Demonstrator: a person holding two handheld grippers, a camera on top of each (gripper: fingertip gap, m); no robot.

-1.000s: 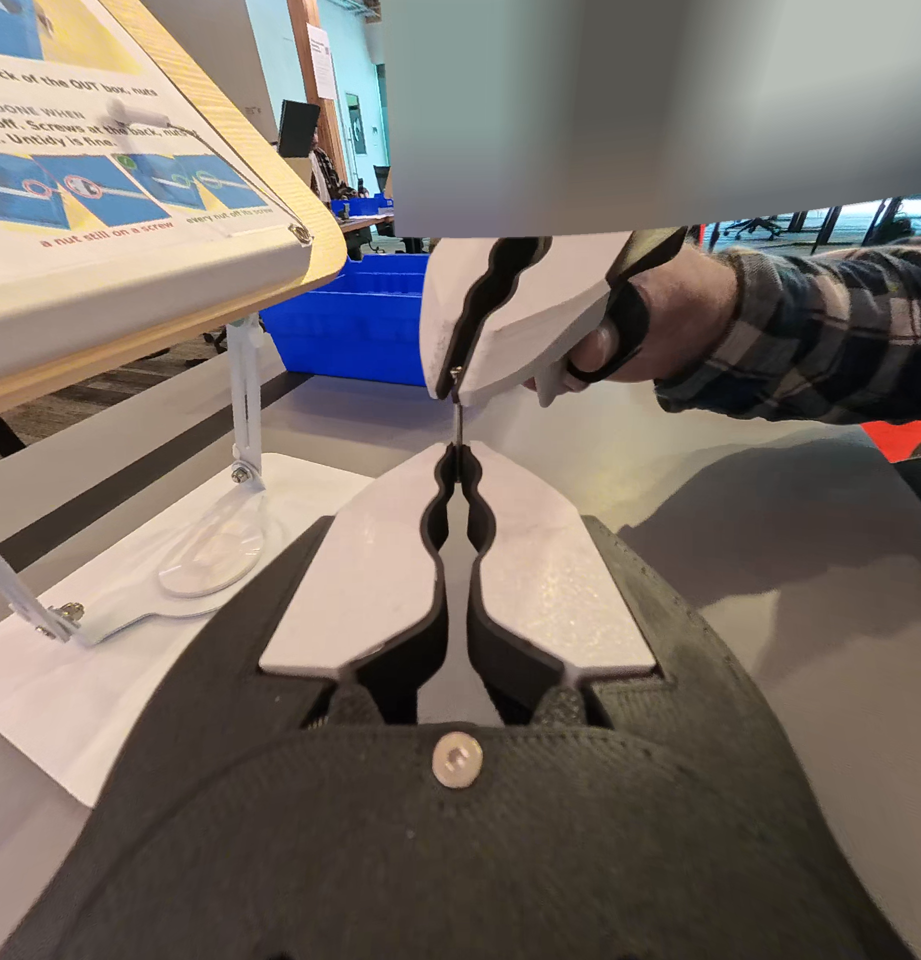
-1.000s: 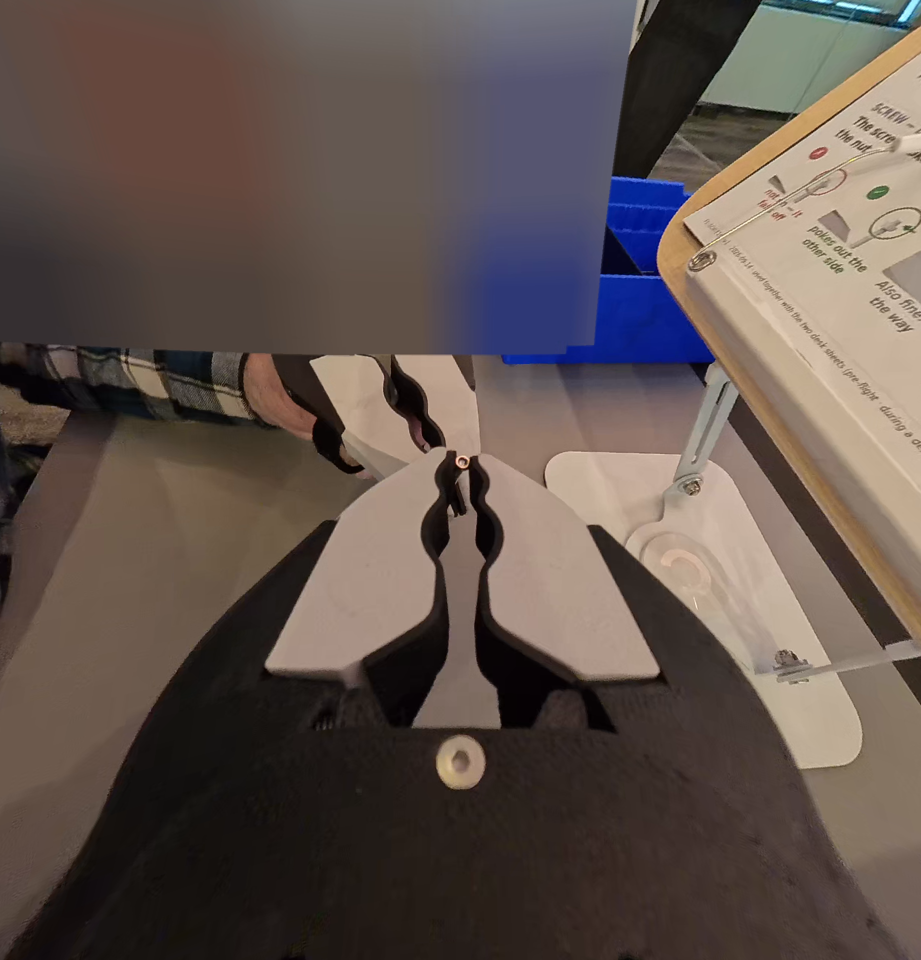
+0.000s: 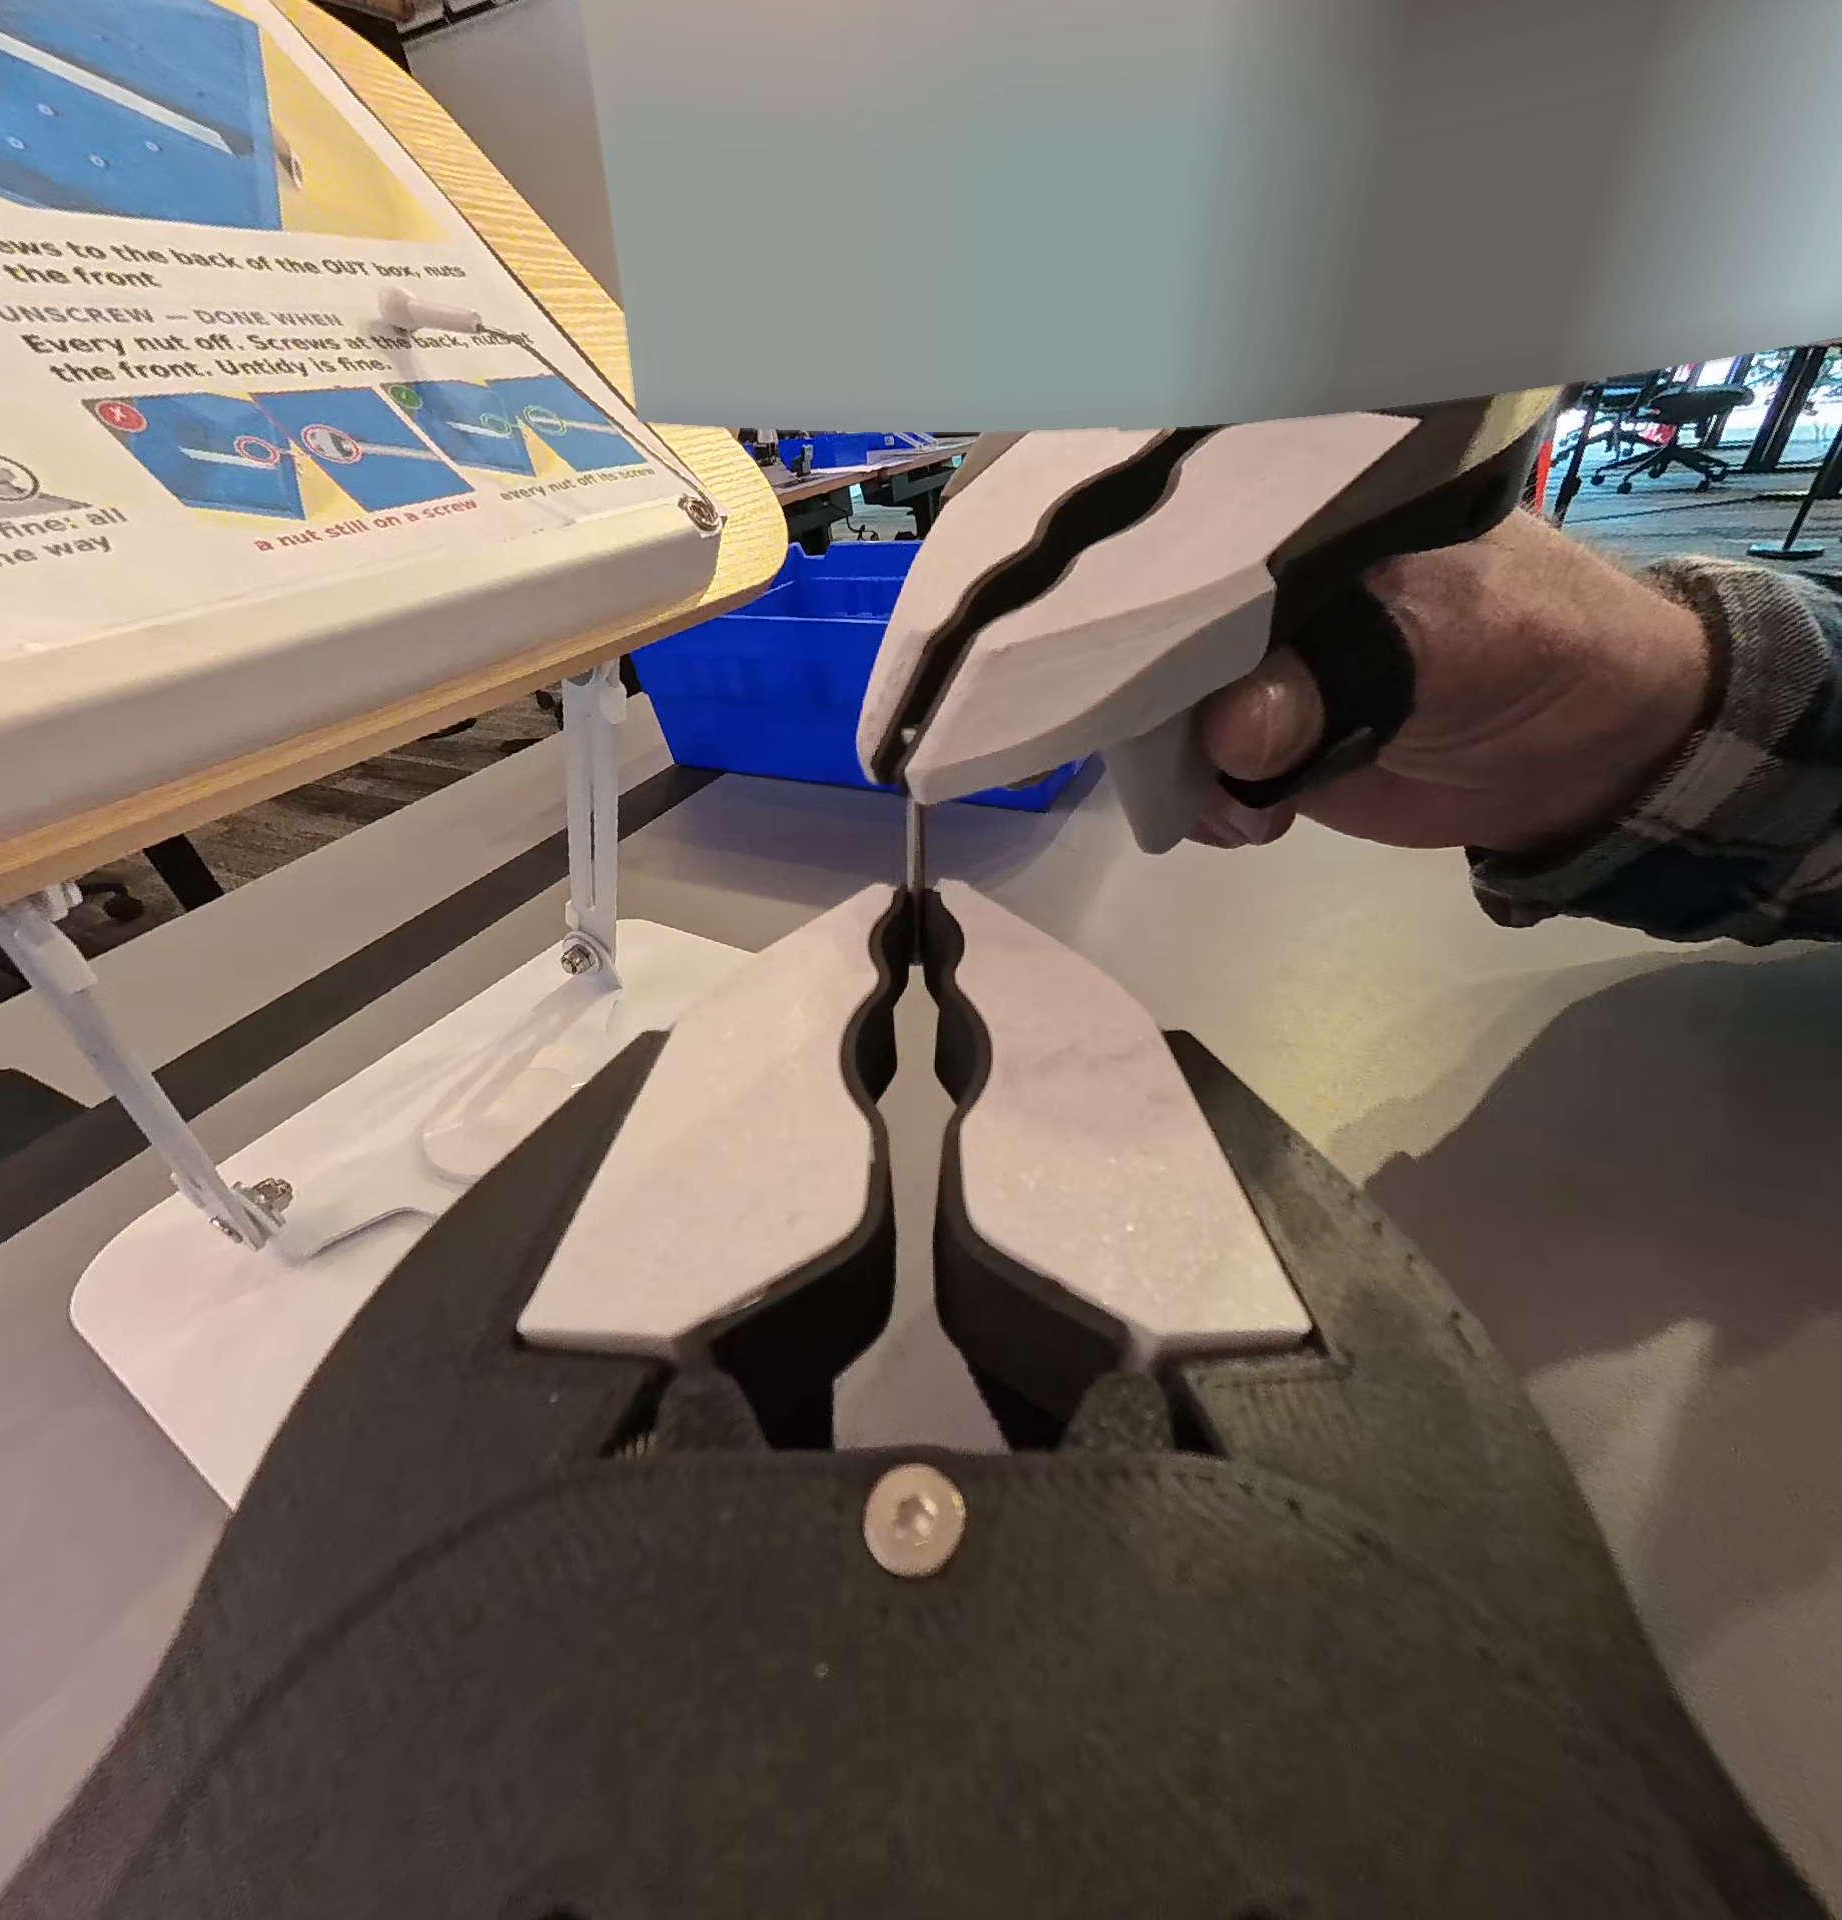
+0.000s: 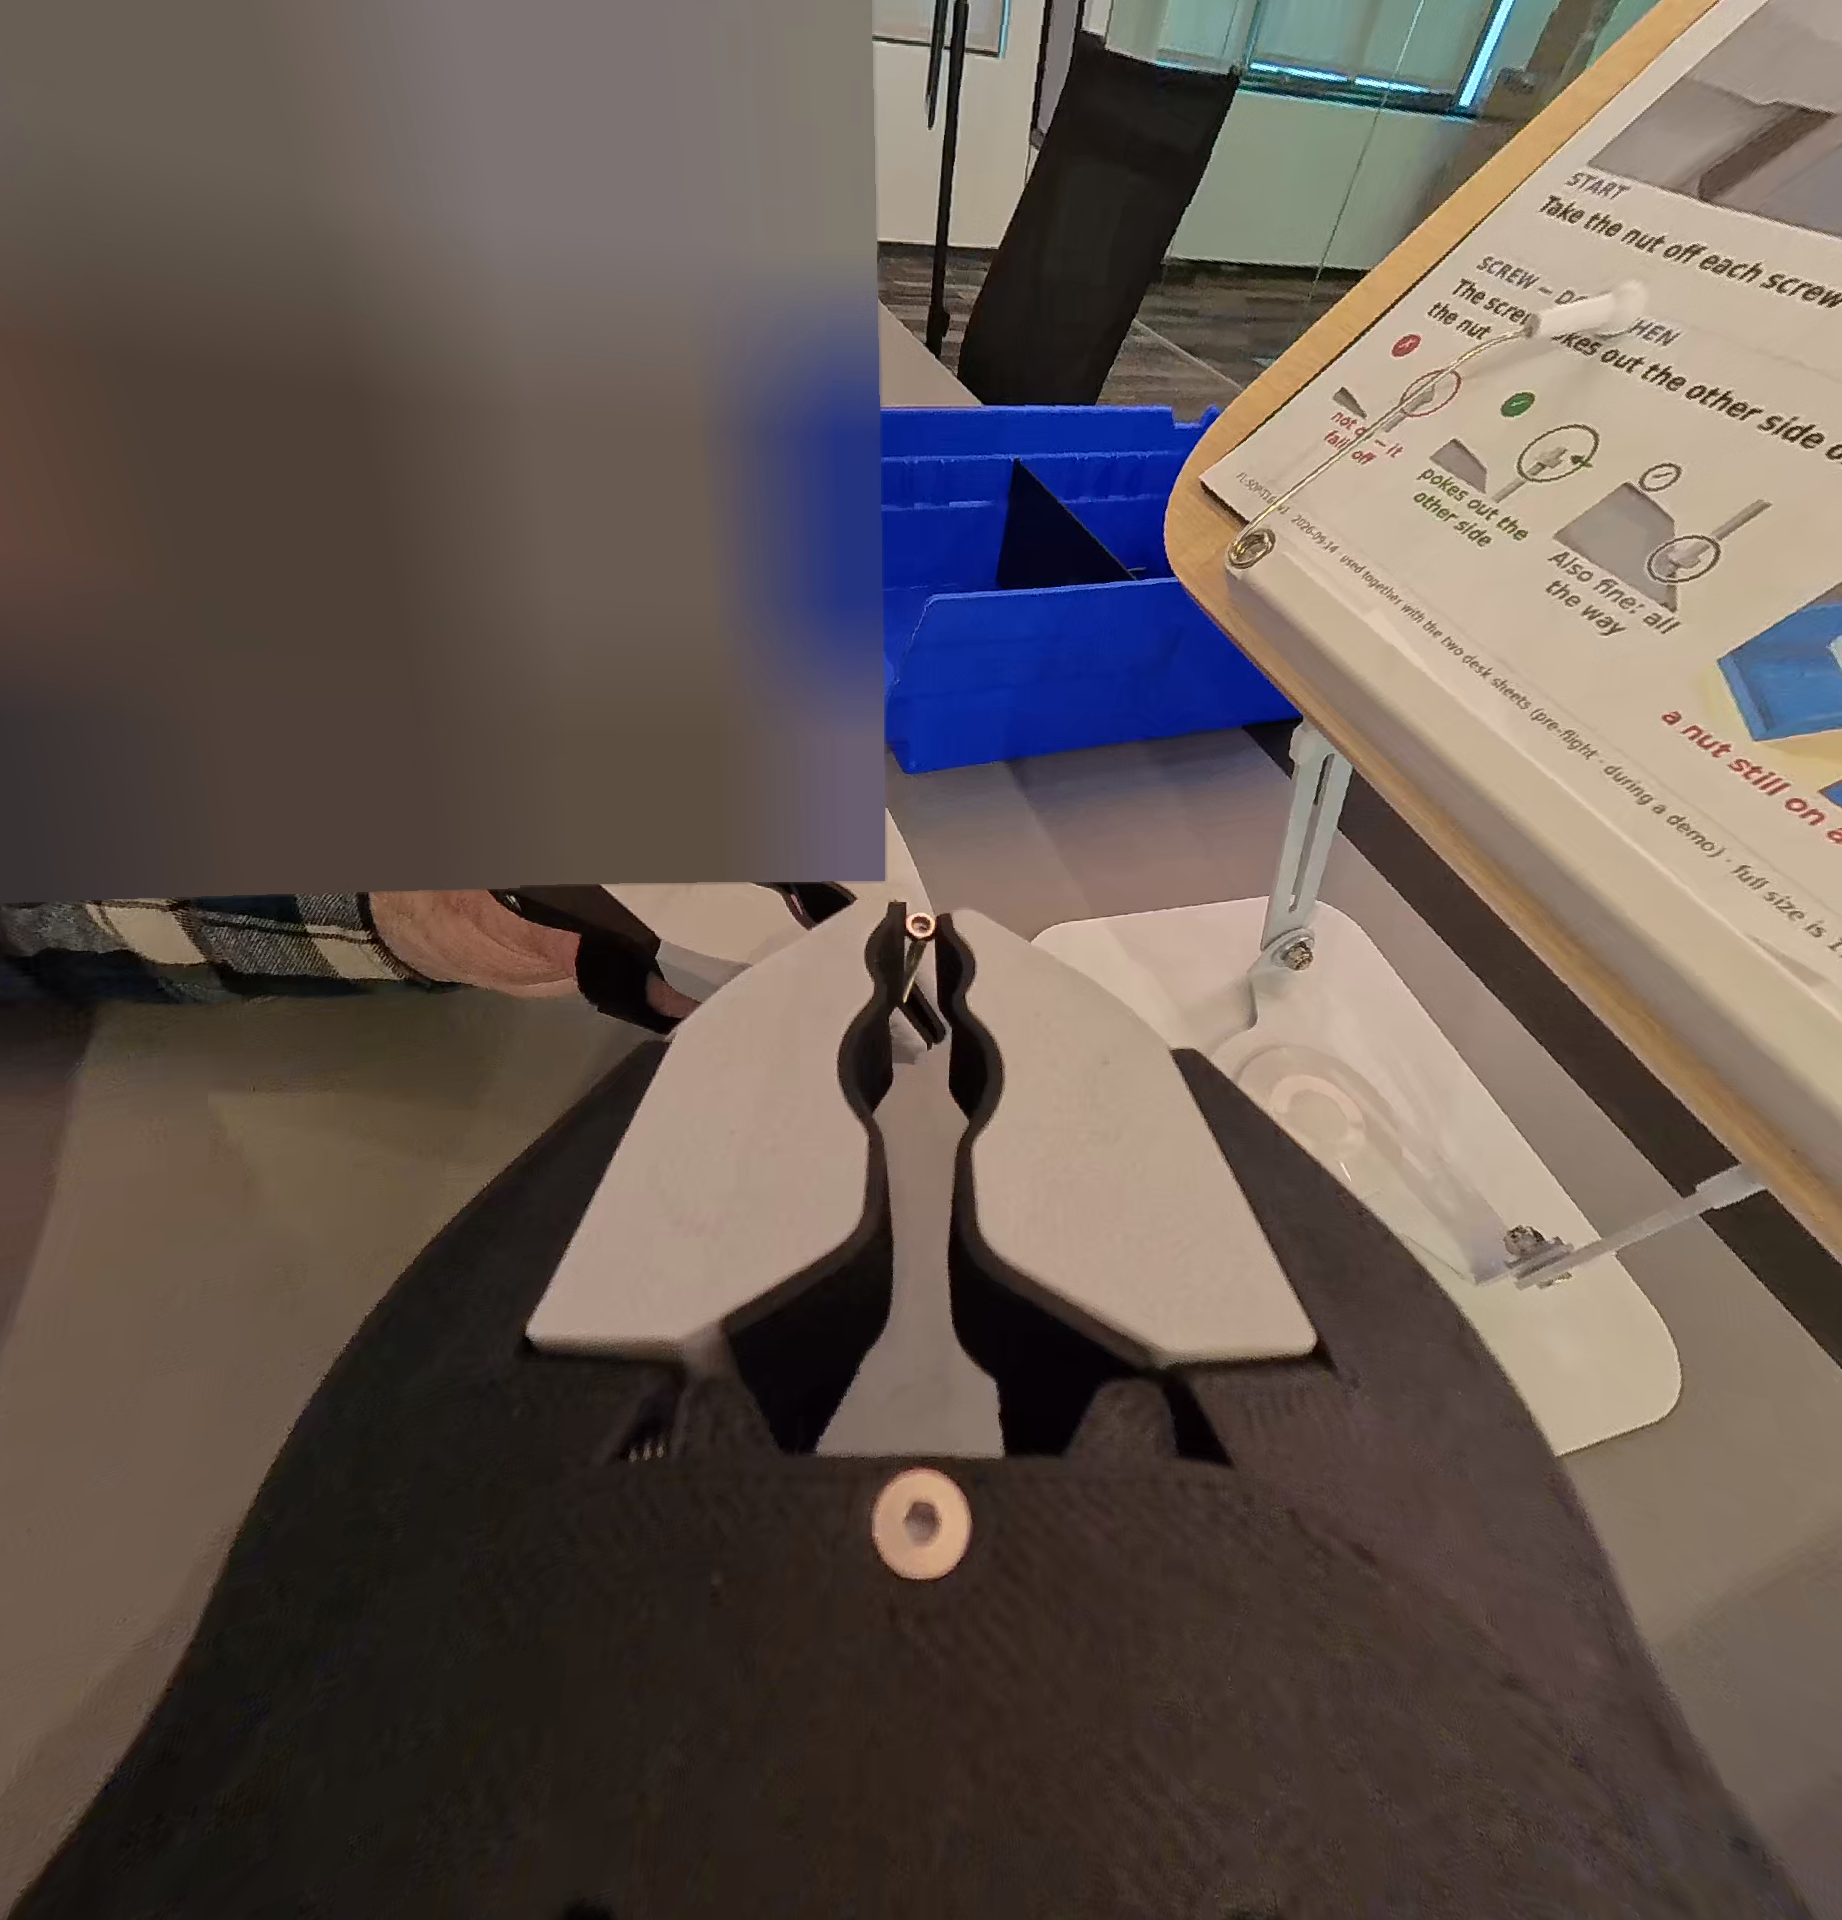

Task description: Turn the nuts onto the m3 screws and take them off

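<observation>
A thin metal screw (image 3: 914, 854) stands upright, its long axis vertical, above the grey bench (image 3: 1312, 987). The left gripper (image 3: 914, 914) clenches its lower end; the right gripper (image 4: 922, 930) clamps its head. An instruction sheet (image 4: 1623, 468) sits clipped on a tilted stand.

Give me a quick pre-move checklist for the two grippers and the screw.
1. Left gripper shut on the screw shank: ok.
2. Right gripper shut on the screw's head end: ok.
3. Screw spans straight between both grippers, clear of the grey table: ok.
4. Nut on the screw: cannot tell.
5. Blue bin behind the grippers, unobstructed: ok.
6. Instruction board stand clear of both grippers: ok.
</observation>
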